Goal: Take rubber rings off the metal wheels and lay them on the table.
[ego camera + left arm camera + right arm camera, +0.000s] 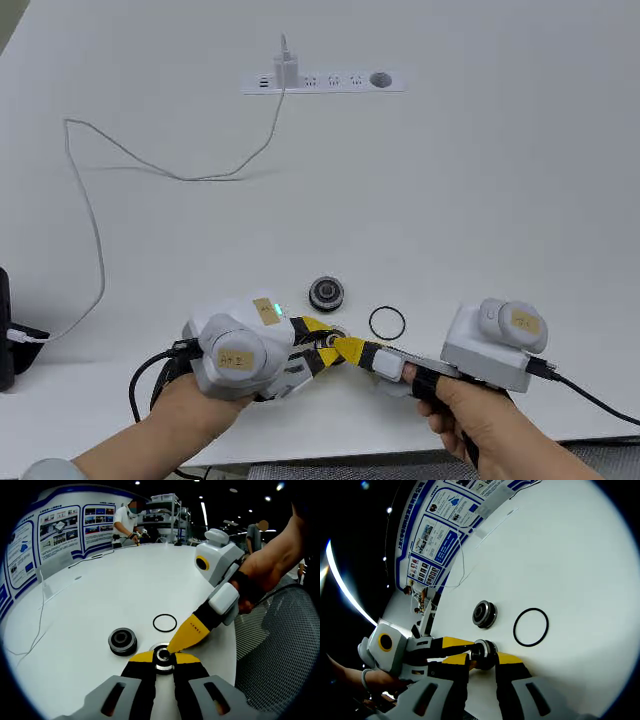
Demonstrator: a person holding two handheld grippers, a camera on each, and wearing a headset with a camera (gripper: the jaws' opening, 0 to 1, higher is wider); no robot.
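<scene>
A metal wheel [332, 338] with a black rubber ring on it sits near the table's front edge, between both grippers. My left gripper [322, 336] comes in from the left and is shut on this wheel [163, 657]. My right gripper [345, 347] reaches in from the right, its jaws closed on the wheel's [485, 655] rubber rim. One of its yellow fingers [187, 632] touches the wheel's edge. A second wheel [326, 293] stands just beyond. A loose rubber ring [387, 323] lies flat on the table to its right.
The white table [450, 180] stretches far back. A white power strip [325, 80] with a plugged charger lies at the far side, and its cable [95, 230] loops down the left. A dark object [8, 335] sits at the left edge.
</scene>
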